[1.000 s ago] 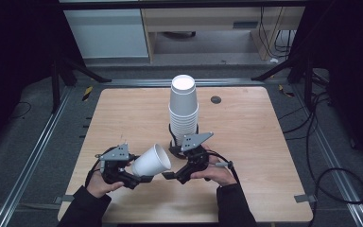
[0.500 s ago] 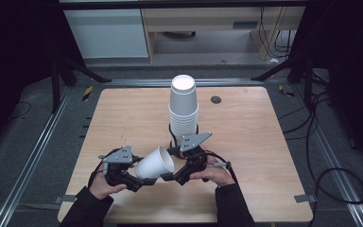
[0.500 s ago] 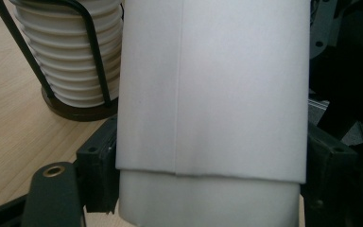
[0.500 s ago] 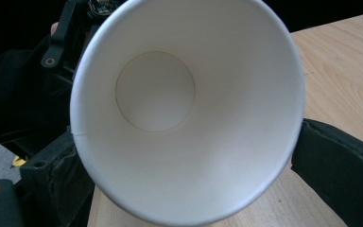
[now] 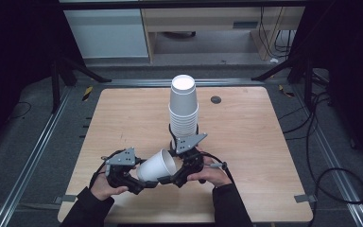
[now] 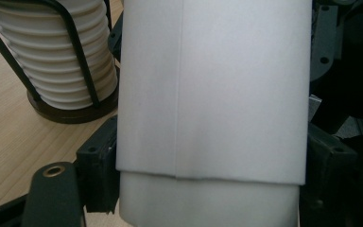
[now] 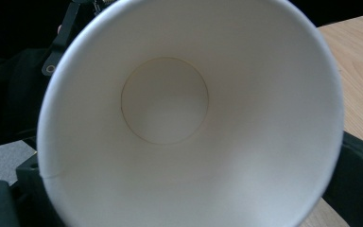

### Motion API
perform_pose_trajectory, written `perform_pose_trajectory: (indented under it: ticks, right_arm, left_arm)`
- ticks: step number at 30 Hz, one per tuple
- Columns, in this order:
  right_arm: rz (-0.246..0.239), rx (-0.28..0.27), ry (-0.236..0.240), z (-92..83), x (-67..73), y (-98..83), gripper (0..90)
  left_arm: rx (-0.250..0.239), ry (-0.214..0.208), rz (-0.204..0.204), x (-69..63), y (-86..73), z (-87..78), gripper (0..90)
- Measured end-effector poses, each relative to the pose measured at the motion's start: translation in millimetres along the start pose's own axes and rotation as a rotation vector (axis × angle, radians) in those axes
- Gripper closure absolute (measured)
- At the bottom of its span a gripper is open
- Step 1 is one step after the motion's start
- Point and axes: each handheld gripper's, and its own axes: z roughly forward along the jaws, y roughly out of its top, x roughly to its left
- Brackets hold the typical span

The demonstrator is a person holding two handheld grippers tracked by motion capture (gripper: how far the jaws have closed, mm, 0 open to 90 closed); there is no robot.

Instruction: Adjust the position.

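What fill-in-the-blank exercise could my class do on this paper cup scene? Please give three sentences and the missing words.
1. The loose paper cup lies on its ____ between the two claws.
2. The tall stack of cups stands in a black wire ____.
3. The right gripper view looks into the cup's open mouth, and its inside is ____.

Missing words: side; holder; empty

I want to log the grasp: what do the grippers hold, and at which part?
The paper cup, lying sideways. The left gripper clamps its base end; the right gripper seems to be at its rim.
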Motion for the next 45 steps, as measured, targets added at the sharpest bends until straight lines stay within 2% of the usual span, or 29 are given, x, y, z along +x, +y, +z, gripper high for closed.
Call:
perform_pose_trajectory:
  ticks: [12,26,40,44,45]
  right_arm:
    - [0.015,0.006,0.043,2.3,-1.6,-1.8,5.7]
    - [0.008,0.012,0.040,-0.2,0.9,-0.4,7.4]
    - [-0.021,0.027,0.006,-14.9,0.1,7.7,8.0]
    - [-0.038,0.055,-0.018,-22.9,-1.2,14.4,8.0]
    - [-0.049,0.079,-0.034,-26.7,-1.6,18.5,8.0]
  left_arm:
    - [0.019,-0.006,0.013,-1.3,-0.3,2.0,22.7]
    - [0.021,-0.007,0.016,-2.5,1.5,1.0,21.5]
    - [0.034,0.041,0.014,-0.2,1.4,-6.5,17.6]
    - [0.047,0.051,0.009,1.8,0.5,-8.3,16.0]
    - [0.051,0.057,0.003,2.5,-0.1,-8.6,16.0]
